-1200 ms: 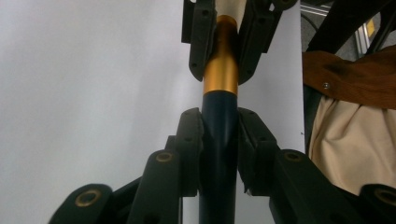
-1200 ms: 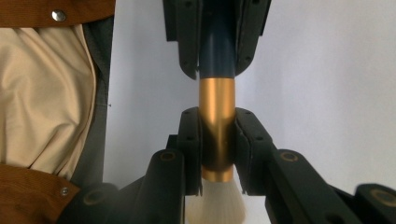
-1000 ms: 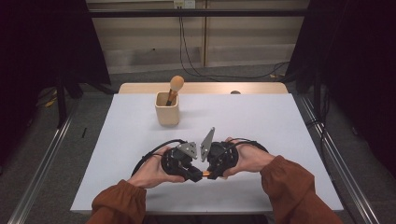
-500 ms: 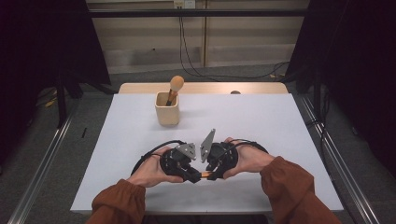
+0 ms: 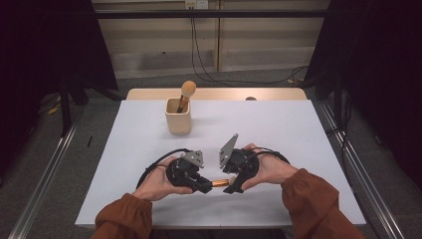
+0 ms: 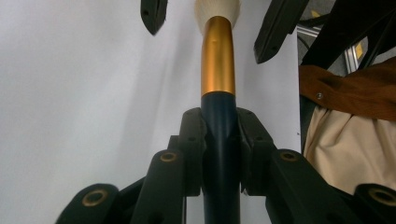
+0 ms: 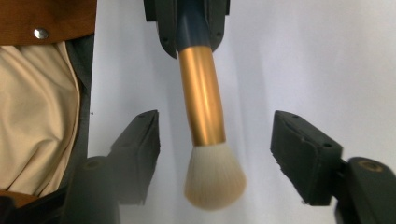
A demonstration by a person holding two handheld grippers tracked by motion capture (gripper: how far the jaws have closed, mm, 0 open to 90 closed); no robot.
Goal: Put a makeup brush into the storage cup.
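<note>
High view: at the near middle of the white bench (image 5: 298,134), the left claw (image 5: 208,186) and right claw (image 5: 233,185) face each other with a makeup brush (image 5: 219,183) between them; a wooden cup (image 5: 178,118) holding another brush (image 5: 186,92) stands farther back. Left gripper view: the left claw (image 6: 219,135) is clamped on the brush's dark blue handle (image 6: 219,154). Right gripper view: the right claw (image 7: 215,149) is spread wide, its jaws either side of the bristles (image 7: 214,175) without touching them.
</note>
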